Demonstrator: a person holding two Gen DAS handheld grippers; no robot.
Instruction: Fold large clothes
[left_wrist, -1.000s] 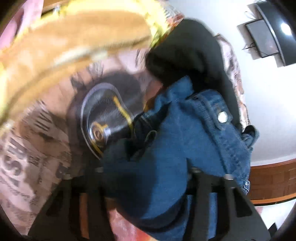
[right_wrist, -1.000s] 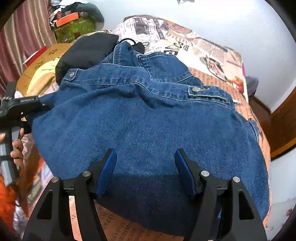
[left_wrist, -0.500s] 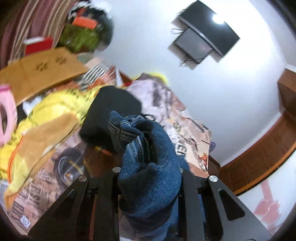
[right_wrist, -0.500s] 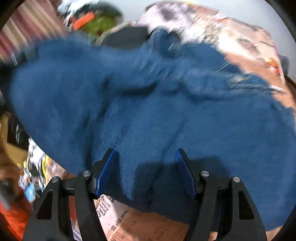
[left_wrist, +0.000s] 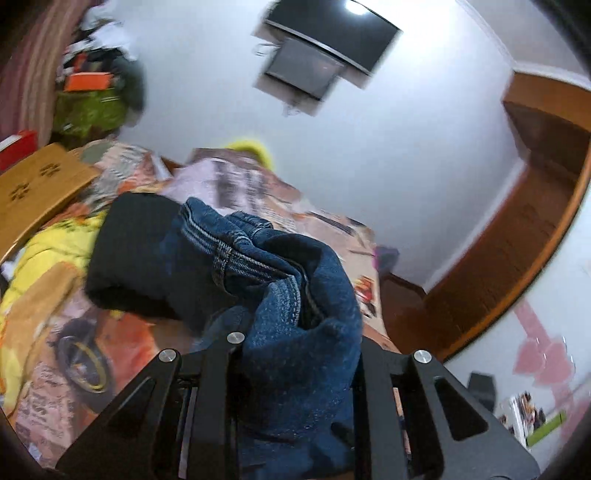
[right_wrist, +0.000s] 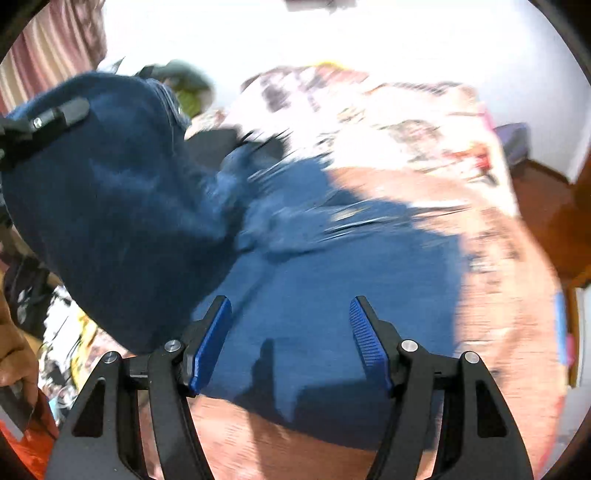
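A blue denim jacket lies on the printed bedspread. My left gripper is shut on a bunched fold of the denim jacket and holds it lifted off the bed. In the right wrist view that lifted part hangs at the left with the left gripper on it. My right gripper is open and empty just above the jacket's near part.
A black garment and yellow clothes lie on the bed's left side. A cardboard box and green bag stand beyond. A TV hangs on the wall. A wooden door frame is at the right.
My left gripper has lifted the jacket's left side up off the bed and tilted upward. The right gripper has stayed open over the jacket while the cloth was drawn leftward.
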